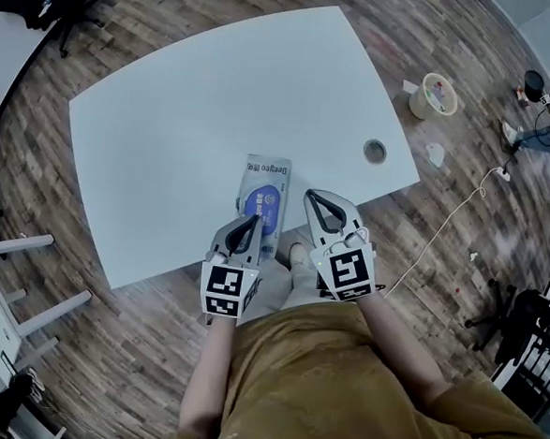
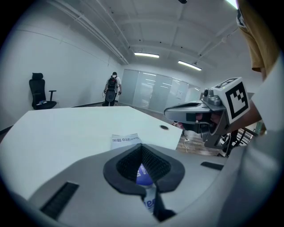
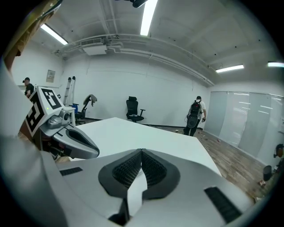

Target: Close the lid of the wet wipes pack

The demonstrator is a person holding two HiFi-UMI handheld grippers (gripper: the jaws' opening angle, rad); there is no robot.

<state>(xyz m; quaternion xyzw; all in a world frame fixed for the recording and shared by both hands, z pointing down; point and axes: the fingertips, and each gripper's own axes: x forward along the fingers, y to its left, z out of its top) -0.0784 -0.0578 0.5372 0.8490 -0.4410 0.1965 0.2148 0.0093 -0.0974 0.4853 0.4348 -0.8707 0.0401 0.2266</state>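
While the wet wipes pack (image 1: pixel 268 178) lies flat near the table's (image 1: pixel 208 97) front edge, my left gripper (image 1: pixel 253 225), jaws together and empty, hangs over its blue lid (image 1: pixel 263 204). My right gripper (image 1: pixel 314 198), likewise closed on nothing, waits beside. Pressing looks imminent; it calls for a firm, centred downward push.

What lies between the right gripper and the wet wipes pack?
Only a narrow strip of bare white table separates the right gripper from the grey wet wipes pack with the blue oval lid; the head view shows it.
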